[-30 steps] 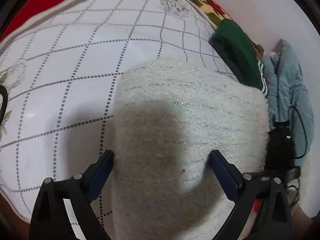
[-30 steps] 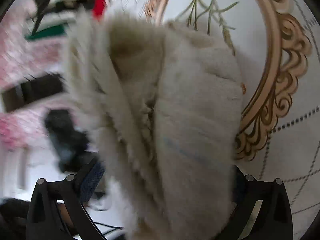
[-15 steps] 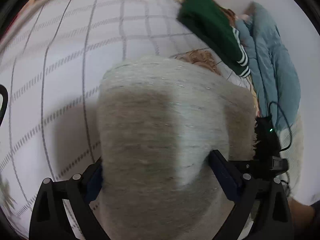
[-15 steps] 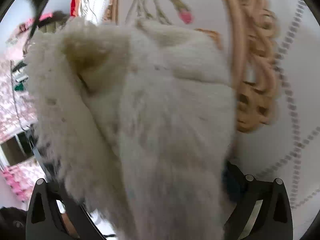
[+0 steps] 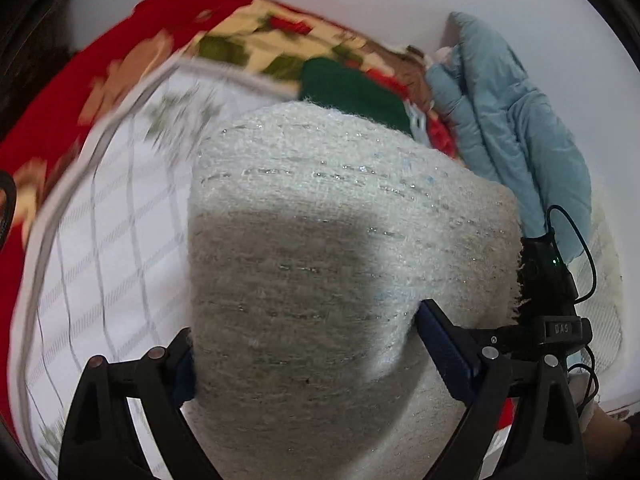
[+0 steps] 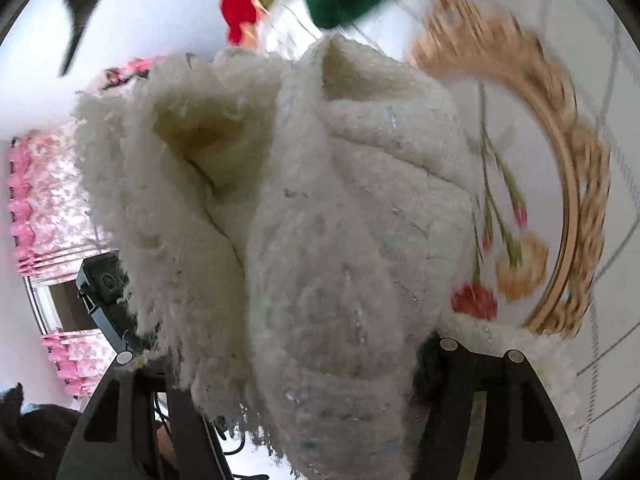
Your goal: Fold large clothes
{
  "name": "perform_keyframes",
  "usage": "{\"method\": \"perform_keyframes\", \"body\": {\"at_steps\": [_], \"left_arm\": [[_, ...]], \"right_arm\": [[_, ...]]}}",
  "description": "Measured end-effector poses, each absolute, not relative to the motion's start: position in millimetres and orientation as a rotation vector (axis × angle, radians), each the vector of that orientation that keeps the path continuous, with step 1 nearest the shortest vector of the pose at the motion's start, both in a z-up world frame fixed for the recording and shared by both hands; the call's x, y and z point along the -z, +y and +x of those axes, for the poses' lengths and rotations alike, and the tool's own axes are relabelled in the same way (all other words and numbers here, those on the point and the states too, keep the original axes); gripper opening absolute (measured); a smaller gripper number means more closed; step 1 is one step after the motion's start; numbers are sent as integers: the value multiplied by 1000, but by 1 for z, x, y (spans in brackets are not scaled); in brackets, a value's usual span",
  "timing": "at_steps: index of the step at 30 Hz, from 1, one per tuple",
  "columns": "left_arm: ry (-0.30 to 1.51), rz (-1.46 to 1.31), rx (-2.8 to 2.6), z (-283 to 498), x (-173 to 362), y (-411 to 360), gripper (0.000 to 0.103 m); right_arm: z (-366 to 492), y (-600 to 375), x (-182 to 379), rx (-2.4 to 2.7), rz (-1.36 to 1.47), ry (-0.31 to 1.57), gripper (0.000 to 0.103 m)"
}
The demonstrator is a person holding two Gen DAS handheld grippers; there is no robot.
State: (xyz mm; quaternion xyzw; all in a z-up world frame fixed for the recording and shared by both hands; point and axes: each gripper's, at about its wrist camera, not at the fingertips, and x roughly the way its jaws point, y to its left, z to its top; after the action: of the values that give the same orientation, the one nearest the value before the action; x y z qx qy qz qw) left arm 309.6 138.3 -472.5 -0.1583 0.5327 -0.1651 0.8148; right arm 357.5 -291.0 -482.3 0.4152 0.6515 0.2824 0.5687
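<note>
Bed cover: white quilted bed cover (image 5: 108,240) with a grey check, spread under everything.
Left gripper: left gripper (image 5: 308,344) has its blue pads wide apart, pressed into a broad fold of the garment.
Garment: fluffy cream knitted sweater (image 5: 340,240) bunched and draped between both grippers, above the bed.
Right gripper: right gripper (image 6: 280,364) is closing, thick folds between its fingers.
Behind: dark green garment (image 5: 352,88), pale blue padded jacket (image 5: 516,128).

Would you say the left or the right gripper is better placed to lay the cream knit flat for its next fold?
Left, probably: the left gripper carries the cream knit in a smooth sheet, while the right gripper, closing, has it bunched.
</note>
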Motion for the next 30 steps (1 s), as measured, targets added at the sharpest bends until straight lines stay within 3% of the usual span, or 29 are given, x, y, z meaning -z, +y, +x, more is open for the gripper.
{"method": "perform_keyframes", "body": {"at_steps": [6,11,16,19,23,26,28,30], "left_arm": [[1085,-330,413,427,434,91,94],[1073,-347,444,547,439,54,94],[1147,-360,431,646,495,28,94],[1226,-296,385,675,544,15,94],[1220,-273,396,679,550,12,96],[1192,-213,364,666,535,16,96],[1157,-156,306,652,523,21,96],[1124,-92,245,640,510,20,96]], "right_arm": [[447,-353,426,-623,972,1441,69],[555,-406,402,-577,930,1409,69],[647,-441,427,-537,913,1456,69],[684,-455,470,-456,860,1549,69],[687,-462,495,-404,851,1584,70],[686,-460,485,-365,790,1578,78],[688,-439,477,-261,628,1552,97],[668,-428,453,-165,486,1508,99]]}}
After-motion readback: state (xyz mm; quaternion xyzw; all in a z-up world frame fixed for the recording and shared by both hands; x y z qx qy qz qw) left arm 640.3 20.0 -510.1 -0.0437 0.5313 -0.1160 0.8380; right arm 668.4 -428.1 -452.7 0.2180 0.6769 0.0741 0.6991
